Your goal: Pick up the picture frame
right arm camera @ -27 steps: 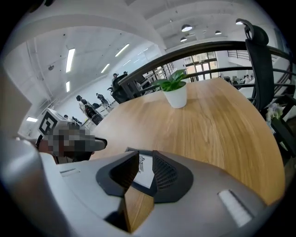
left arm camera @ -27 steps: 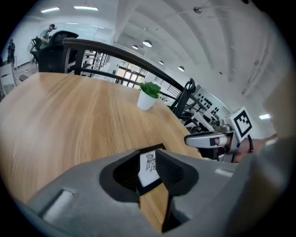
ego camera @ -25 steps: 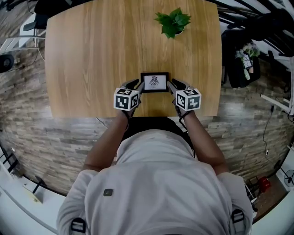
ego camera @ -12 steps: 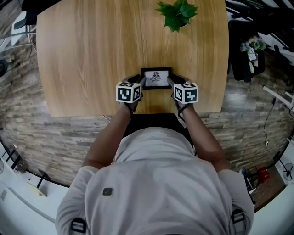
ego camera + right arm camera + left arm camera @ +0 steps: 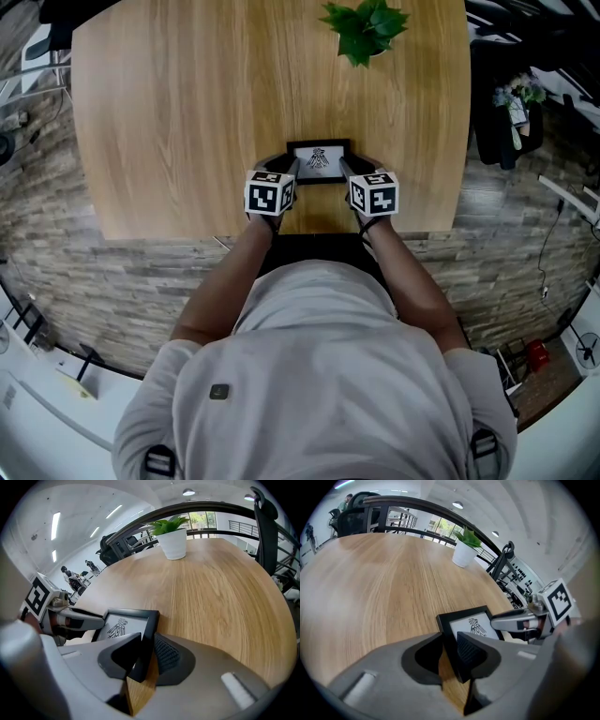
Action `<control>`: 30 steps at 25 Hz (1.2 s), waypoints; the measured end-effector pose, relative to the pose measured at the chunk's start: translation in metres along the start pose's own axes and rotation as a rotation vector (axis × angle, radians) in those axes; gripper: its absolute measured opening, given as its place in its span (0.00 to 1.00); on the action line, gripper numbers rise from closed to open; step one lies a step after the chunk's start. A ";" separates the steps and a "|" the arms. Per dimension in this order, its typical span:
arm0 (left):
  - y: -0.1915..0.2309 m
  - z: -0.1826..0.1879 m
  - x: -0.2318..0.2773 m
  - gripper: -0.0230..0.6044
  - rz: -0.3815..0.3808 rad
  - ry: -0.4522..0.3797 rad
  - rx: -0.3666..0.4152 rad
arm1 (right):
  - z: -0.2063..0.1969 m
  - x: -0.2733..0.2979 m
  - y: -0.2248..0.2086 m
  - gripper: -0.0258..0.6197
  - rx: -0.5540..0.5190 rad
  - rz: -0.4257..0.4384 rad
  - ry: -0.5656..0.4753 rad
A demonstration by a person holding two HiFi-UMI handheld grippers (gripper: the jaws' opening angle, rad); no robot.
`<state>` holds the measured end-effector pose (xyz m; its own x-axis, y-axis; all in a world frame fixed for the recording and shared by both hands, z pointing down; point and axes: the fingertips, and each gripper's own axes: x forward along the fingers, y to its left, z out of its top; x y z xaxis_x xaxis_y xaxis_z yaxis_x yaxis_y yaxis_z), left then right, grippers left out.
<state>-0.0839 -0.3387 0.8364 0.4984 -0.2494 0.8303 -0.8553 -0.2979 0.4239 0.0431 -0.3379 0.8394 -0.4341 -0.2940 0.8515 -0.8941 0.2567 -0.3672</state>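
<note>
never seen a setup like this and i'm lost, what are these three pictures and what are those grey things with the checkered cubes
No robot here: a person stands at a wooden table with a two-jaw clamp tool in each hand. The checkered cubes are marker blocks that are part of those tools.

The head view comes from a camera on the person's head, looking steeply down. It shows the left hand-held gripper and the right hand-held gripper. The other two pictures come from cameras riding on each tool, looking along its grey jaws.

On the table are a small black picture frame with a bird-like drawing and, farther back, a potted plant.

Each tool has one side edge of the frame between its jaws. The jaws are closing, and the pads appear to press on it.
</note>
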 end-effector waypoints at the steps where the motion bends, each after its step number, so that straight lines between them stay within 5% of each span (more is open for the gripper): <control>1: 0.001 0.000 0.000 0.20 0.001 -0.007 0.002 | 0.000 0.001 0.000 0.20 0.002 0.000 -0.004; 8: -0.006 0.003 -0.008 0.18 0.009 -0.042 -0.009 | 0.005 -0.013 0.002 0.18 -0.002 -0.014 -0.055; 30: -0.112 0.048 -0.116 0.17 0.074 -0.371 0.095 | 0.043 -0.162 0.020 0.18 -0.121 0.010 -0.379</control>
<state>-0.0394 -0.3208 0.6753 0.4682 -0.5848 0.6624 -0.8825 -0.3465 0.3179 0.0913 -0.3250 0.6778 -0.4731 -0.6043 0.6411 -0.8799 0.3614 -0.3087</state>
